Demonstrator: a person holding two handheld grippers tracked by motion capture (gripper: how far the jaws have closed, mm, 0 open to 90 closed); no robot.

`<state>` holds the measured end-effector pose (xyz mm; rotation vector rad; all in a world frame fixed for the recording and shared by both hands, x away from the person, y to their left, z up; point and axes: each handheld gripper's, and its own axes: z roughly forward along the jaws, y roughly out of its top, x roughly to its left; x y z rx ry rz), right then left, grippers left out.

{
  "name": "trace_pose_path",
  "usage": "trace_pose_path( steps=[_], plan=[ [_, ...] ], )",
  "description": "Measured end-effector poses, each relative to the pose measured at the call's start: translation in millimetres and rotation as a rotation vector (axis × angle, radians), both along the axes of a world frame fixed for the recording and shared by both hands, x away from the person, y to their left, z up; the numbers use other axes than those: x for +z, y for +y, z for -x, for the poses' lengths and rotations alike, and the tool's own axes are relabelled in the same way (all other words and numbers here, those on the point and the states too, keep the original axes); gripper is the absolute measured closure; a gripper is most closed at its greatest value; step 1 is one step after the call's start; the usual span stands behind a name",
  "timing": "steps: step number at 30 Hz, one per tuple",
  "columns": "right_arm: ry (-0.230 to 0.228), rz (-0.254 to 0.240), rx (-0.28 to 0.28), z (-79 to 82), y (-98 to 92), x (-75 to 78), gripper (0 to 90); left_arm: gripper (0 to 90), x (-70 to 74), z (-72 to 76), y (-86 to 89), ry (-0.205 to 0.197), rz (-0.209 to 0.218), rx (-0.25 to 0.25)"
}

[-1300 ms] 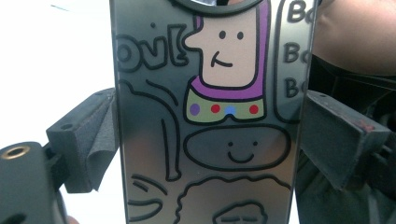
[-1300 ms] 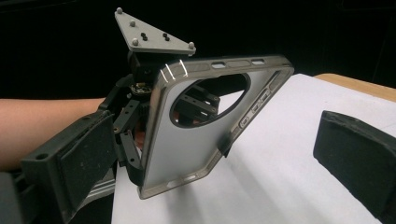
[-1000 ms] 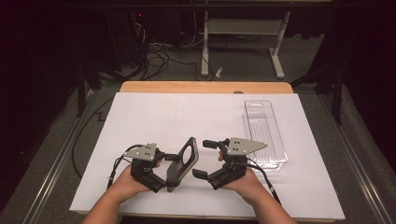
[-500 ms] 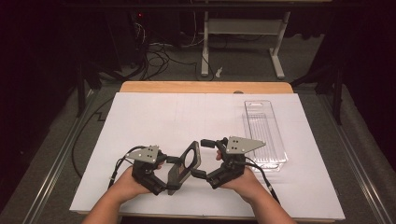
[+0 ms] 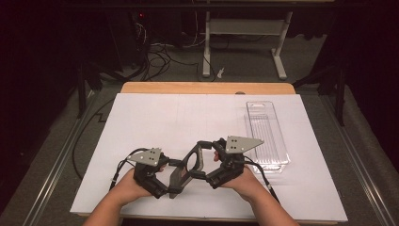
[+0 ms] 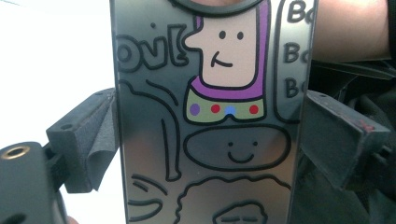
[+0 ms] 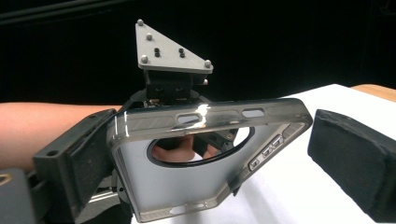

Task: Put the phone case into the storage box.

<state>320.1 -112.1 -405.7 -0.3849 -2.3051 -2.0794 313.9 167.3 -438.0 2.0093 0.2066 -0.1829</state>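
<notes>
A grey see-through phone case (image 5: 188,165) with cartoon drawings on its back (image 6: 210,116) hangs low over the white sheet between both hands. My left gripper (image 5: 173,178) is shut on its lower end, a pad on each long edge (image 6: 210,121). My right gripper (image 5: 203,160) reaches in from the right around the camera-hole end (image 7: 177,186). Its jaws have just been closing with the case between them (image 7: 212,135). The left pad (image 7: 88,149) touches the case, and the right pad (image 7: 355,158) stands a sliver off its corner. Behind the case rises the left gripper's grey plate (image 7: 170,49).
A clear plastic tray (image 5: 266,136) lies lengthwise at the right of the white sheet (image 5: 164,117). The table's wooden far edge (image 5: 207,88) shows beyond the sheet. Cables and desk legs stand on the floor behind.
The case's upper end has tipped a little toward the right gripper. That gripper's jaws now stand around it and closer together. The left hand has kept still.
</notes>
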Motion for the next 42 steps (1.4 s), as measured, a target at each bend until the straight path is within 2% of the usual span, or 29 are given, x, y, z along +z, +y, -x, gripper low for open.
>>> trace_pose_path(
  steps=[7, 21, 32, 38, 42],
  plan=[
    [0.015, -0.027, 0.036, -2.8, -0.4, -1.2, 9.8, 13.0, -0.2, -0.4, 0.2, 0.007, 0.008, -0.003],
    [0.024, -0.050, 0.059, -3.1, 0.3, -2.3, 11.5, 13.1, -1.5, -0.3, -1.8, 0.013, 0.007, -0.020],
    [0.035, -0.059, 0.043, -1.3, -0.7, -2.5, 13.6, 12.9, -0.3, 1.1, -1.4, -0.010, 0.001, -0.003],
    [0.043, -0.056, 0.037, -0.2, -0.2, -2.1, 13.9, 12.8, -1.6, 0.4, -2.1, 0.000, 0.006, -0.010],
    [0.038, -0.056, 0.031, 0.1, -1.0, -0.9, 14.1, 12.5, -1.3, 0.5, -2.6, -0.009, 0.013, -0.001]
  ],
)
